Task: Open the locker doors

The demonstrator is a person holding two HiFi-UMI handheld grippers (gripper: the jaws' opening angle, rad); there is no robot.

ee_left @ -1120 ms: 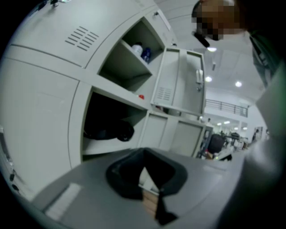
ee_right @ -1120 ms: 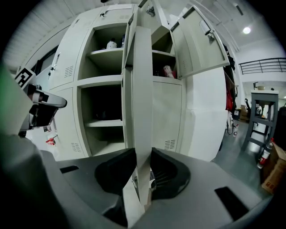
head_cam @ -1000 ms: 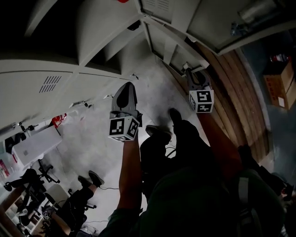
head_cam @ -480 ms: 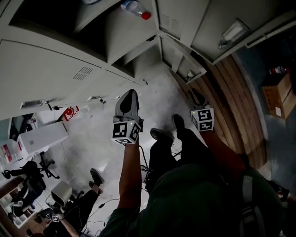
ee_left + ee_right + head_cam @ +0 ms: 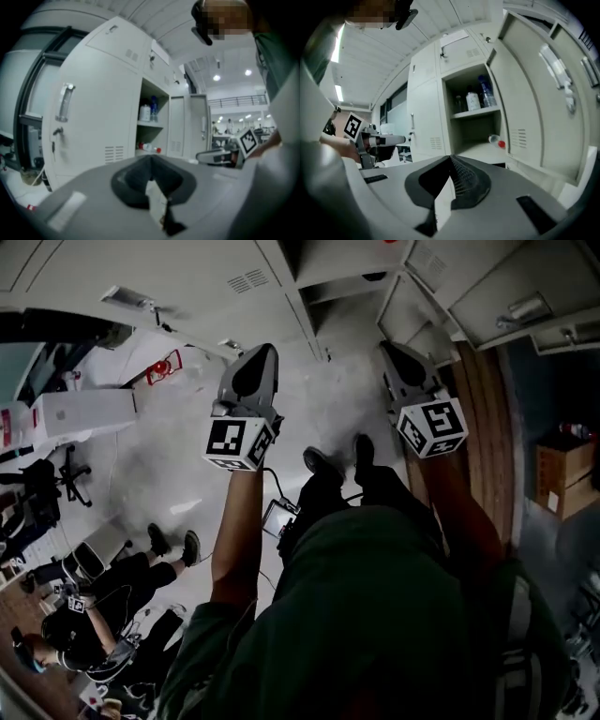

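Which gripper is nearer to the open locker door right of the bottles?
Right. The right gripper, jaws just closed on nothing, is just left of the open locker door; the left gripper is farther left, beyond the open compartment.

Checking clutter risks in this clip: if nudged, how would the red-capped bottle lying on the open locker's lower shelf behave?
The red-capped bottle lies on its side on the lower shelf, so it would probably roll. It looks like clear plastic, so likely light and not fragile; whether it holds liquid is unclear.
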